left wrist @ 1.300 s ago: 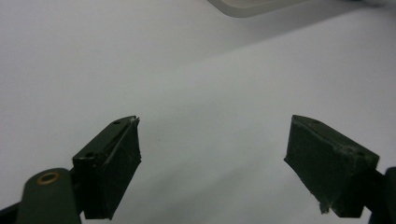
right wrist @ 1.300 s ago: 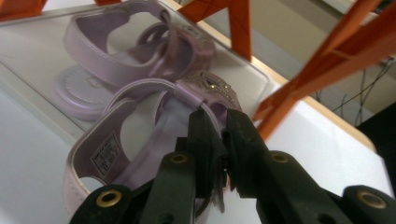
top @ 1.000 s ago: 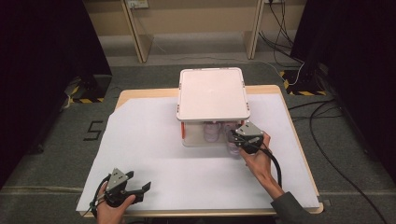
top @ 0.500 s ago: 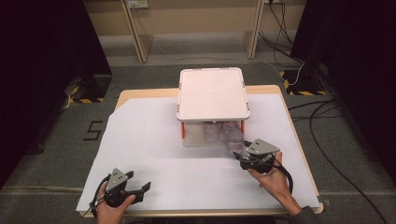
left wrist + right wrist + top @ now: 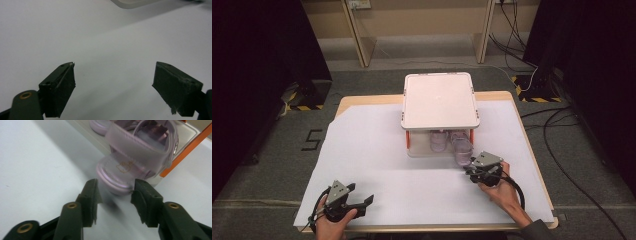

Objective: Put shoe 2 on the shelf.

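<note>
Near-left corner of the bench (image 5: 362, 102), over the white sheet (image 5: 377, 150): left tool (image 5: 364, 201) held in a hand (image 5: 332, 222), released, jaws spread wide with nothing between them. Seen along its own jaws in the left gripper view, left tool (image 5: 113, 85) above bare white sheet (image 5: 100, 37), a pale edge of the box just showing at the far top.

Middle of the bench, toward the far side: clear box (image 5: 439, 145) under a flat white lid (image 5: 439, 100), orange clips at the corners, lilac sandals stacked inside behind the near wall.

Right of centre, at the box's near-right corner: one lilac sandal (image 5: 461, 156) sticking out of the box onto the sheet. Just beside it, right tool (image 5: 470, 172) in the right hand (image 5: 499, 192), cable looping back along the wrist. In the right gripper view, right tool (image 5: 115, 192) released, jaws parted either side of the lilac sandal's (image 5: 130, 165) rounded sole tip; whether touching it, cannot tell. Wide translucent strap across the sandal, faint gold print on the insole, orange clip (image 5: 186, 150) slanting at the right.
</note>
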{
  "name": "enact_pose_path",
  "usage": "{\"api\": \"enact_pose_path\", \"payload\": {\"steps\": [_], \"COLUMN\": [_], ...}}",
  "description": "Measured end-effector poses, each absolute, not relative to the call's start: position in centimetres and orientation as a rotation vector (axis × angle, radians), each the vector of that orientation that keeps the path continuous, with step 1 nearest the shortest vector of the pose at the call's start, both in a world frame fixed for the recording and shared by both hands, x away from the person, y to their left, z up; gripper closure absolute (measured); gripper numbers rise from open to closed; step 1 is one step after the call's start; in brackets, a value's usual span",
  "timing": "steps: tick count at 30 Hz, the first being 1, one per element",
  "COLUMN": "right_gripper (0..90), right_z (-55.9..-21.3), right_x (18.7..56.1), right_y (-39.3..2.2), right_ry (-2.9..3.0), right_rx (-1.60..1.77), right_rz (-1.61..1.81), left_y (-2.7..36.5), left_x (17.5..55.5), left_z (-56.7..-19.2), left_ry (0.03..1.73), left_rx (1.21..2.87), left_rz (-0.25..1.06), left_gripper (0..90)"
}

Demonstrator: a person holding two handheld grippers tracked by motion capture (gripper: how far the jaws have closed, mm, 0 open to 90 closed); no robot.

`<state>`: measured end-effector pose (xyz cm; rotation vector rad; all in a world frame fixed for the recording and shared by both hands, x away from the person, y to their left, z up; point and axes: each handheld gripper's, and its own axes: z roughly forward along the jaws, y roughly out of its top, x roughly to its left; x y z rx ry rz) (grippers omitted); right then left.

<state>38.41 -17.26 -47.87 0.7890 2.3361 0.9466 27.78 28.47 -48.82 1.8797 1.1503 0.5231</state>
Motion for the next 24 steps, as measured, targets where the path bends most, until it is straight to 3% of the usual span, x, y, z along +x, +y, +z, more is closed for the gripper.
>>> {"api": "enact_pose_path", "payload": {"steps": [16,24], "right_gripper": [59.7,62.2], "right_z": [-48.1,-48.1], "right_x": [41.6,42.5], "right_y": [-14.6,-15.1], "right_ry": [2.265,2.227], "right_rx": [0.806,0.86], "right_rz": [0.937,0.921], "left_y": [28.5,28.4], "left_x": [27.8,27.8], "left_z": [-48.9,-49.0], "left_ry": [1.15,1.149], "left_rx": [1.885,1.884], "left_rz": [0.523,0.519], "left_gripper": [17.1,17.1]}}
